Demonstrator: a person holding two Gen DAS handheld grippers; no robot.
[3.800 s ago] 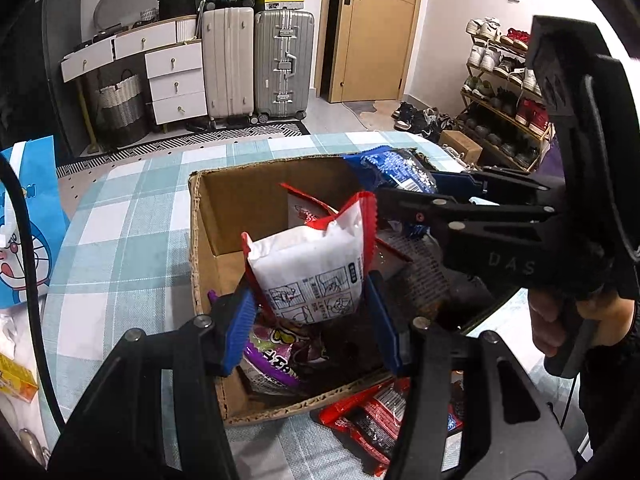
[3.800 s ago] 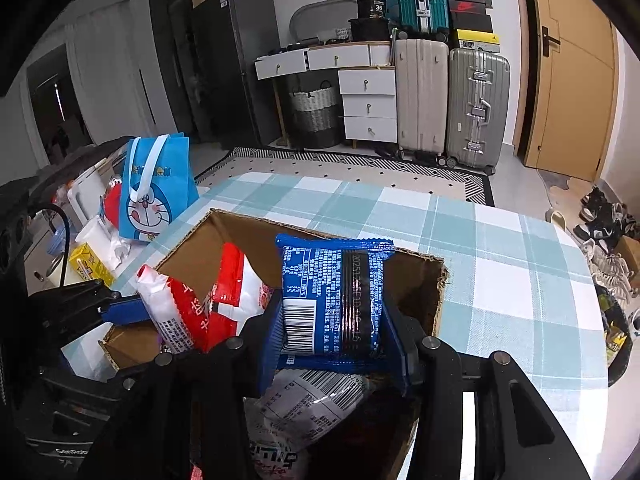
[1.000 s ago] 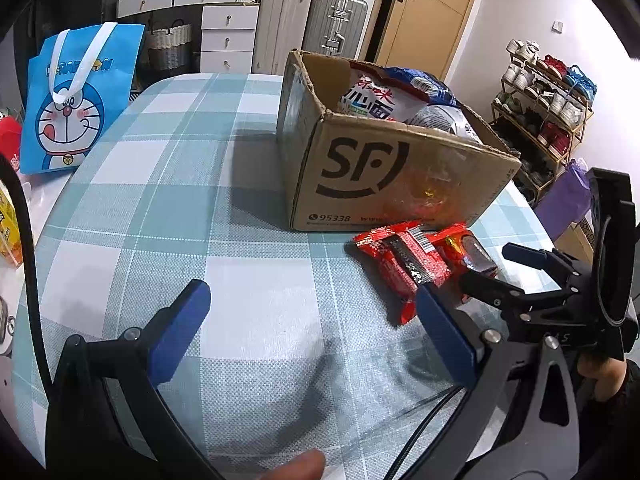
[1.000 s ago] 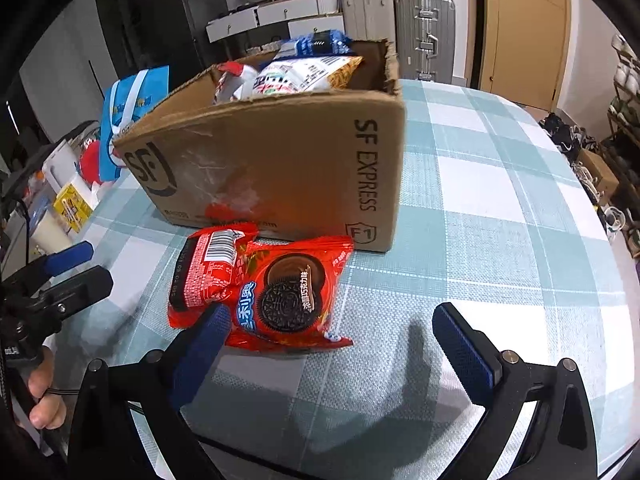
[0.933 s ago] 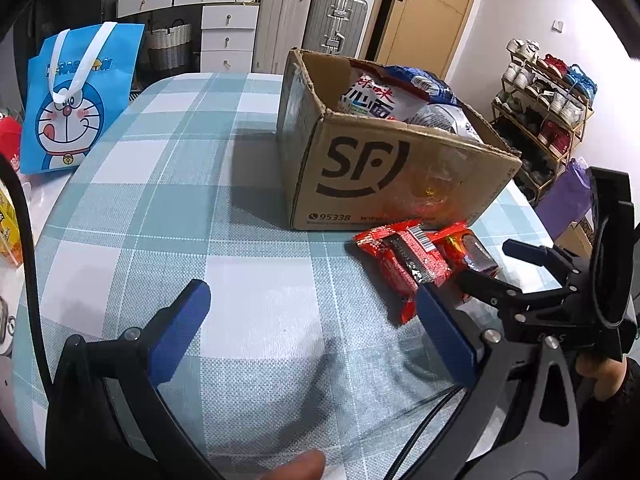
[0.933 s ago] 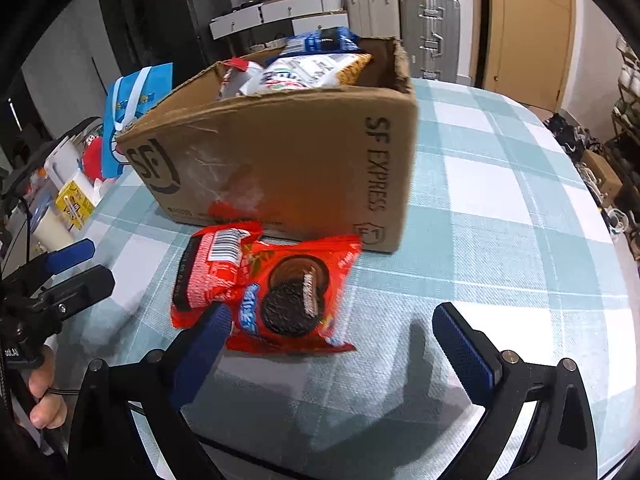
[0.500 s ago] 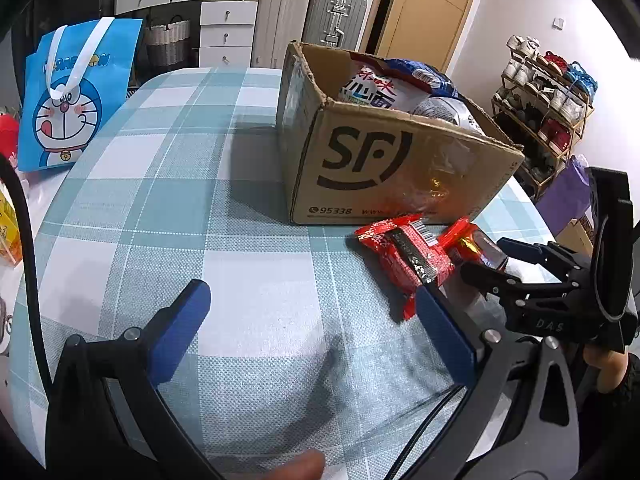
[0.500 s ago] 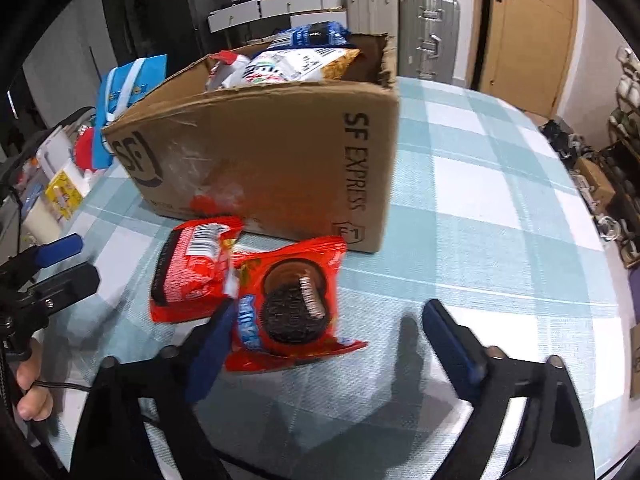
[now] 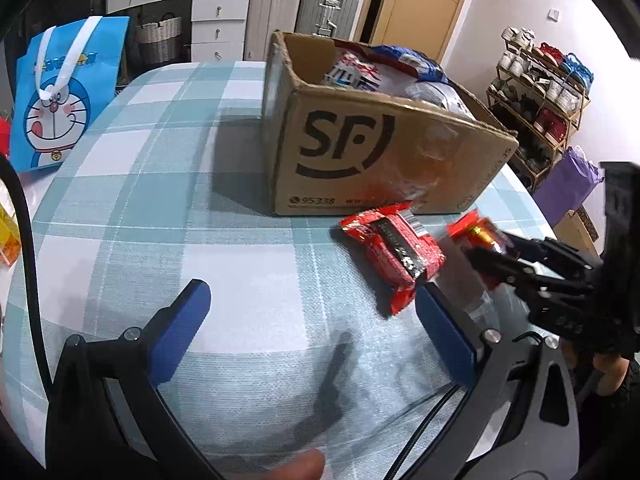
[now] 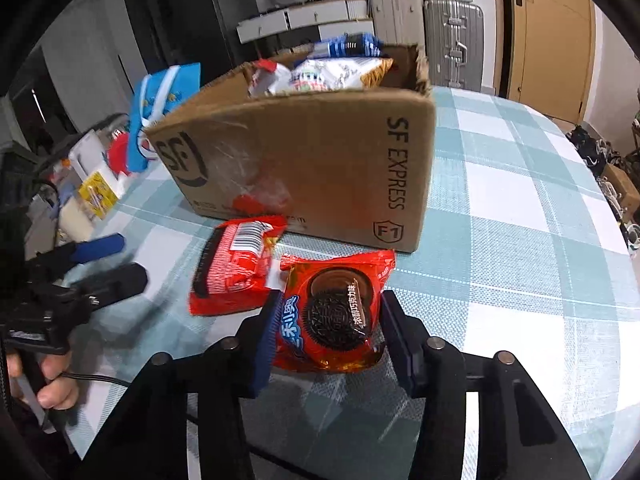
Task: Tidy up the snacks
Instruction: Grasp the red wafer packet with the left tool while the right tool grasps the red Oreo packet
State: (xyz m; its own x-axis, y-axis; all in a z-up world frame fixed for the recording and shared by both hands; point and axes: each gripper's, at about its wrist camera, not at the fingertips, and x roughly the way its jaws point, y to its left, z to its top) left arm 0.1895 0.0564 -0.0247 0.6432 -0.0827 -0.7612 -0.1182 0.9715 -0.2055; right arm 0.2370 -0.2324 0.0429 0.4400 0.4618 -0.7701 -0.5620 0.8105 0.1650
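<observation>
Left claw (image 9: 308, 326): spread wide, low over the surface.
Right claw (image 10: 330, 334): closed against both sides of Oreo packet (image 10: 336, 312).

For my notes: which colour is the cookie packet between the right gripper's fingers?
Red, with blue lettering and a dark cookie picture; the cookie packet shows best in the right wrist view.

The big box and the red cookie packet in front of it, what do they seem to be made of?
The box looks like brown corrugated cardboard, matte, with ragged torn top edges, printed black lettering and a shiny strip of clear tape. The cookie packet, between the right gripper's fingers, looks like thin glossy plastic film: it shows bright glare, wrinkles and crimped end seals.
</observation>
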